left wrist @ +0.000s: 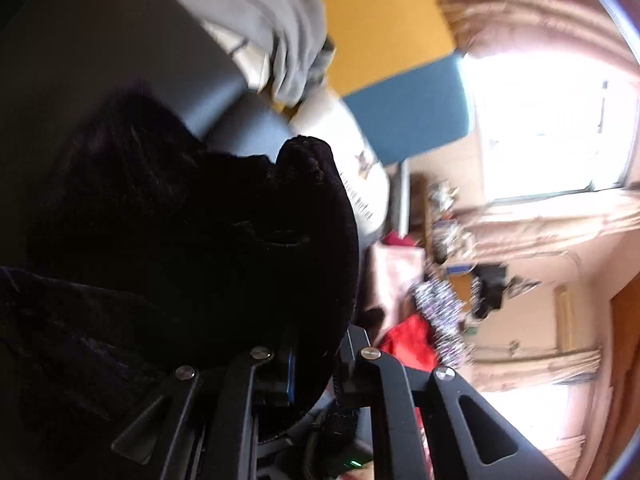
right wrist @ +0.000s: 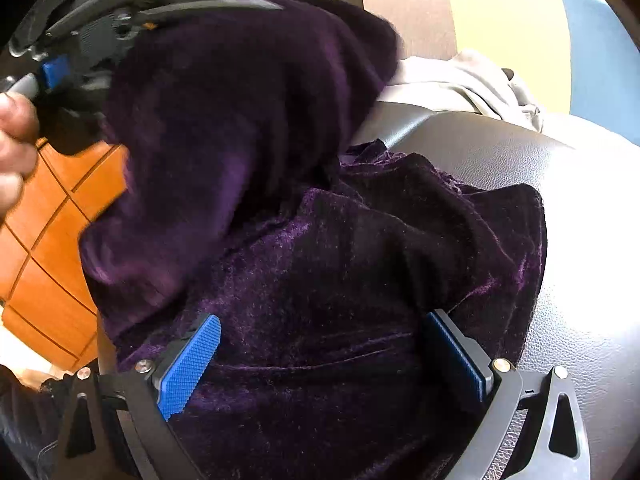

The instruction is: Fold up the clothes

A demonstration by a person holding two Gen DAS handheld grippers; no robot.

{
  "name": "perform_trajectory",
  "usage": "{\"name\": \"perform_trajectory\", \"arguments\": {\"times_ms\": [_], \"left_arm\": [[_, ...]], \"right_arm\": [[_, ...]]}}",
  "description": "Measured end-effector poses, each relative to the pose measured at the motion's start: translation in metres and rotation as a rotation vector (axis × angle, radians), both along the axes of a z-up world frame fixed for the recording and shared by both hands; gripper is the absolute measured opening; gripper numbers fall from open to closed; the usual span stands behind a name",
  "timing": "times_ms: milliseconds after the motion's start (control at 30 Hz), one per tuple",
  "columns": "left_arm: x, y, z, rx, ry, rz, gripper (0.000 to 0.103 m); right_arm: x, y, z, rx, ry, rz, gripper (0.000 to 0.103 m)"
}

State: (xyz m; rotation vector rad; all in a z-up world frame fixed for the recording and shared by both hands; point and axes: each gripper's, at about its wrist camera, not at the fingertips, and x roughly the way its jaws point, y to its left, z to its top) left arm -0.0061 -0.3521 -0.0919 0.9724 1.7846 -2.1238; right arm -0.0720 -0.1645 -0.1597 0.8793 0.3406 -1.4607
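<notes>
Left gripper (right wrist: 86, 46), far left and raised, is clamped on a lifted flap of the purple velvet garment (right wrist: 320, 240), which lies bunched on the grey leather seat (right wrist: 560, 200). Right gripper (right wrist: 320, 360), near, jaws apart, straddles the lower cloth and is closer to it. Grey garment (right wrist: 472, 80) lies far right.

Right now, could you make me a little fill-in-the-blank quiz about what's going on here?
1. The velvet garment being folded is dark ____.
2. The right gripper has its jaws spread ____ over the cloth.
3. The left gripper lifts part of the garment, its jaws ____ on it.
4. The pale grey garment lies ____ the velvet one.

Missing: purple; open; shut; behind
</notes>
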Motion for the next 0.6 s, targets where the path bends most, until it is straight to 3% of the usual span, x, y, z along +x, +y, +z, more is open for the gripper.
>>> {"name": "perform_trajectory", "arguments": {"times_ms": [167,367,600], "left_arm": [[-0.028,0.014,-0.036,0.1,-0.154,-0.064,0.012],[-0.03,0.025,-0.019,0.073,-0.234,-0.13,0.02],[-0.034,0.038,0.001,0.033,-0.327,-0.215,0.023]], "right_arm": [[-0.003,0.005,0.001,-0.019,-0.031,0.0,0.103],[0.001,0.01,0.01,-0.019,-0.002,0.014,0.103],[0.014,0.063,0.035,-0.033,0.027,-0.019,0.103]]}}
